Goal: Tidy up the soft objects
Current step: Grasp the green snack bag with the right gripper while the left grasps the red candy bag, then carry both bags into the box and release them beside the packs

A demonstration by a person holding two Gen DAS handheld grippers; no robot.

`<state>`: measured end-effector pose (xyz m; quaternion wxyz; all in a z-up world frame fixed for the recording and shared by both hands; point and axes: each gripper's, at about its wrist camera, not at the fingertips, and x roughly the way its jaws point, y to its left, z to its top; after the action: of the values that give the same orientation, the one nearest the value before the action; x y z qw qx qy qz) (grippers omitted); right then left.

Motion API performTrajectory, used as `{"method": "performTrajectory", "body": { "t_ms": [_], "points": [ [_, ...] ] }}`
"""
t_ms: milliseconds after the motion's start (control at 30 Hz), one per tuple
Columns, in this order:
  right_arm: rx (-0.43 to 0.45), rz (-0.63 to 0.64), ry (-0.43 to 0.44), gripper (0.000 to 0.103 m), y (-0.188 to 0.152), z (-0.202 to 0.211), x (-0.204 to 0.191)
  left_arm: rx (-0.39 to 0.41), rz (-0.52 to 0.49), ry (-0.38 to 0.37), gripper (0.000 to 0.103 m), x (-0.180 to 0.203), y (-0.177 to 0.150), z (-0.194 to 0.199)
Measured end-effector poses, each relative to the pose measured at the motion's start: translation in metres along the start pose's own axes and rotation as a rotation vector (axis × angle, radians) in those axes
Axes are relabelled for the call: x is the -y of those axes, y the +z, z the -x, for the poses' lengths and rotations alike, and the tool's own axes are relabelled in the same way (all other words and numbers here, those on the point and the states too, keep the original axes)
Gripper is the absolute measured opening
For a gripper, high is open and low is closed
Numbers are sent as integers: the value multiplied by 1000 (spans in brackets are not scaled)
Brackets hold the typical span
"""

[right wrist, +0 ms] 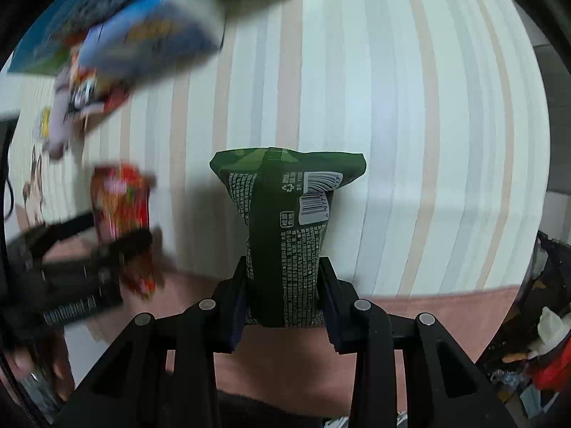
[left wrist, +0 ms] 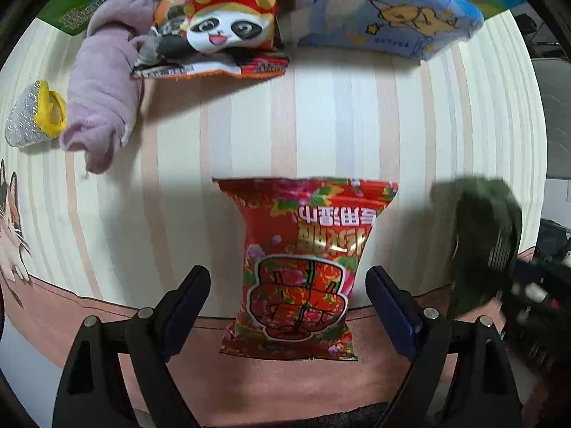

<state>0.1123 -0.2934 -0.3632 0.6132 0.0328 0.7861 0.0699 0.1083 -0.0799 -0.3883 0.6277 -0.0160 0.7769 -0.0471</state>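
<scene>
Red snack bag (left wrist: 299,267) flat on striped bench (left wrist: 428,114), lying between open fingers of left hand-held gripper (left wrist: 289,303), not yet pinched. Judged light, puffy, slippery film; best taken across the middle, gently. Green snack bag (right wrist: 285,228) clamped at its lower end in right hand-held gripper (right wrist: 283,299), held above the bench, pointing forward. Towel (left wrist: 103,100), panda bag (left wrist: 221,25), blue pillow (left wrist: 392,10) grouped at far edge.
</scene>
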Motion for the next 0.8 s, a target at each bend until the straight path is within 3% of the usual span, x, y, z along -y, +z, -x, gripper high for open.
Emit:
{"method": "performTrajectory", "body": {
  "t_ms": [100,233,400,600,700,800],
  "points": [
    [9,-8,-4,40,-10,-4,1,-7,-7,16,89,6,-8,-10],
    [16,-36,-25,56,-11,-7,6,-7,-33,64,77,15,-12,-17],
    [7,-54,-17,56,-16,-8,19,7,-42,91,74,20,-20,-19],
    [5,-60,-23,56,-10,-15,11,27,-47,111,59,25,-22,-14],
    [3,-61,-24,56,-7,-23,3,33,-43,113,49,25,-7,-7],
    [12,-54,-33,56,-7,-25,-5,34,-45,118,45,28,-6,-2]
  ]
}}
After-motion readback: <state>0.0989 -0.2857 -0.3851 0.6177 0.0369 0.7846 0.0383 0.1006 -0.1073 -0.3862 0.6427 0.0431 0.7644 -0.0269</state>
